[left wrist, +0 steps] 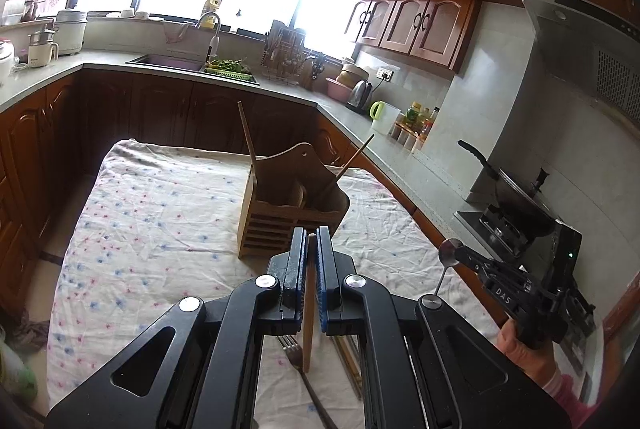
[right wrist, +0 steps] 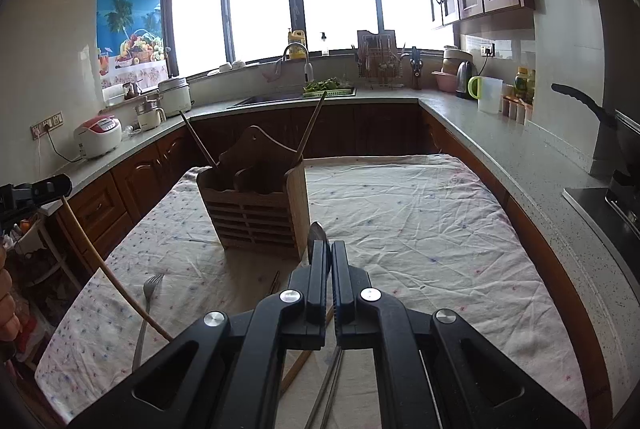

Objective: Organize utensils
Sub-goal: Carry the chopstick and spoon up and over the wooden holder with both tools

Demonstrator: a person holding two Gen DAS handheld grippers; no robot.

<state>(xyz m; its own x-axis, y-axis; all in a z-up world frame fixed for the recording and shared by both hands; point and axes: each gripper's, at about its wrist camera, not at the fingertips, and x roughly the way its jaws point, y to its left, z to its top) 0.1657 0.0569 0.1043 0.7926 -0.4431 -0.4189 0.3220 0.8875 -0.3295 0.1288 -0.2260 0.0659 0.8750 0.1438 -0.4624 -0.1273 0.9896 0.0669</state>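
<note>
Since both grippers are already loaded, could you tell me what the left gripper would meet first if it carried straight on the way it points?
Most likely the wooden utensil holder. The left gripper, shut on a wooden stick, aims at the holder's slatted front, though depth is uncertain.

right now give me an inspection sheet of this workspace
surface: table under a wrinkled floral cloth.
job's things: wooden utensil holder upright, two wooden sticks leaning in it; fork and metal chopsticks lying on the cloth.
clutter: nothing seen on the cloth.
grippers: left hand-held gripper shut on a wooden chopstick; right hand-held gripper shut on a metal spoon.
cables: rice cooker cord along the wall.
surroundings: sink, kettle, wok on the stove.
</note>
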